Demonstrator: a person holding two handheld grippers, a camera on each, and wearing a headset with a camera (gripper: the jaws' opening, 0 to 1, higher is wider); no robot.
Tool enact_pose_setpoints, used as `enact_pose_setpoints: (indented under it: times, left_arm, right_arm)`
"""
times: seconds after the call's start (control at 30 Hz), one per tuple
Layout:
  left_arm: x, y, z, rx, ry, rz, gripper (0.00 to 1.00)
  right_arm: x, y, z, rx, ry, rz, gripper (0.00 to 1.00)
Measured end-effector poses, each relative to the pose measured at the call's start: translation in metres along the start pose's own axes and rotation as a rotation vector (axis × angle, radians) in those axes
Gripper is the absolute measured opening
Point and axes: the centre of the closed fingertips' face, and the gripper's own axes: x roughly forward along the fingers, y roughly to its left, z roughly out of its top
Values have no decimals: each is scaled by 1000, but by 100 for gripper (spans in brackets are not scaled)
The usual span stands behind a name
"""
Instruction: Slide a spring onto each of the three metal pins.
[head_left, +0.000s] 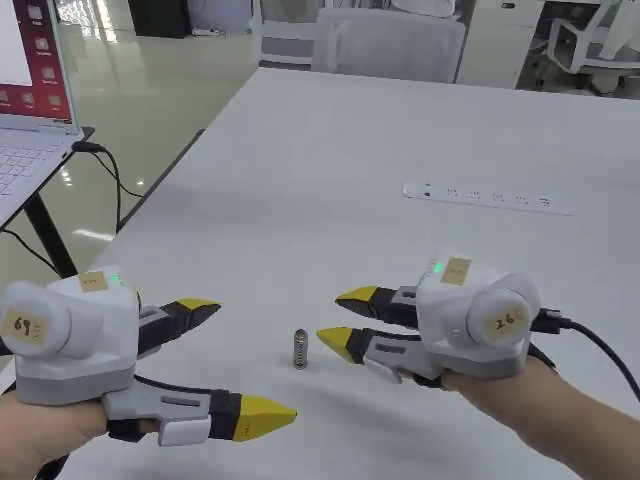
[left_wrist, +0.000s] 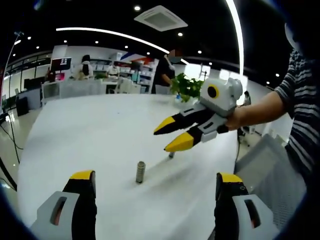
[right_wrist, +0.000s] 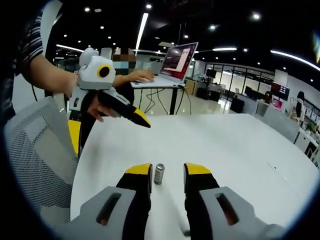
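A short metal spring (head_left: 300, 348) stands upright on the white table (head_left: 330, 170), between the two grippers. My left gripper (head_left: 240, 360) is at the near left with its jaws spread wide and nothing in them; in its own view (left_wrist: 156, 177) the spring (left_wrist: 140, 171) stands a little ahead. My right gripper (head_left: 342, 318) points left, open by a narrow gap, its tips just right of the spring. In the right gripper view (right_wrist: 167, 171) the spring (right_wrist: 159, 173) stands just beyond the gap between the tips, untouched. A small metal piece (left_wrist: 171, 155) sits under the right gripper's lower tip.
A white power strip (head_left: 488, 197) lies on the far right of the table. An open laptop (head_left: 30, 90) with a black cable (head_left: 115, 175) stands on a side stand to the left. A grey chair (head_left: 385, 45) is behind the far edge, and a mesh chair (right_wrist: 35, 160) is near me.
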Motion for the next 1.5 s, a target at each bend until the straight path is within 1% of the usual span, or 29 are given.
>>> enact_pose_setpoints:
  times: [0.1,0.17,0.3,0.33,0.37,0.4,0.5,0.53,0.6,0.67,0.73,0.8,0.9,0.97,1.1,1.17,1.27,1.4,1.43,1.5]
  left_arm:
    - [1,-2,4,9,-1,-10,97]
    - [1,-2,5,16,0,-11,97]
    - [0,-1,8,20,-5,-9,98]
    - [0,0,8,23,-6,-7,98]
    - [-1,0,9,23,-8,-7,98]
    - [-1,0,9,25,-13,-6,98]
    - [-2,0,9,20,-17,-2,98]
    - [-2,0,9,21,-18,-1,98]
    - [-1,-1,9,21,-18,-1,98]
    - [0,-3,9,24,-18,-5,98]
    - [2,-5,10,27,-17,-6,98]
    - [4,-8,12,25,-28,-10,98]
    - [6,-12,12,29,-30,-17,98]
    - [7,-13,11,35,-22,-20,98]
    - [6,-12,11,30,-27,-15,98]
    - [5,-12,10,32,-25,-14,98]
    - [2,-12,8,41,-15,-11,98]
    - [-1,-12,9,40,-25,-5,98]
    - [-1,-12,10,41,-27,-3,98]
    - [-2,-12,10,53,-24,-1,98]
  right_arm:
    - [-9,0,-2,16,-6,-7,25]
    - [-15,1,-4,15,-2,-12,27]
    - [-30,4,-7,37,-9,-16,30]
    - [-36,7,-9,44,-9,-14,33]
    - [-38,8,-10,43,-10,-12,35]
    - [-47,11,-13,45,-10,-9,38]
    - [-61,11,-21,59,-8,-21,44]
    - [-67,10,-24,77,-7,-30,45]
    - [-78,7,-29,89,-5,-49,46]
    - [-87,3,-33,104,-9,-68,47]
    - [-97,-2,-37,137,-19,-96,49]
    - [-107,-6,-41,145,-24,-121,52]
    - [-121,-11,-51,173,-26,-151,56]
    - [-127,-12,-57,192,-20,-163,57]
    - [-139,-14,-63,226,-41,-189,65]
    - [-143,-13,-64,235,-47,-193,69]
    - [-150,-12,-69,226,-39,-204,75]
    - [-157,-9,-75,243,-28,-210,82]
    - [-159,-10,-76,245,-29,-219,83]
    - [-162,-13,-74,261,-50,-242,88]
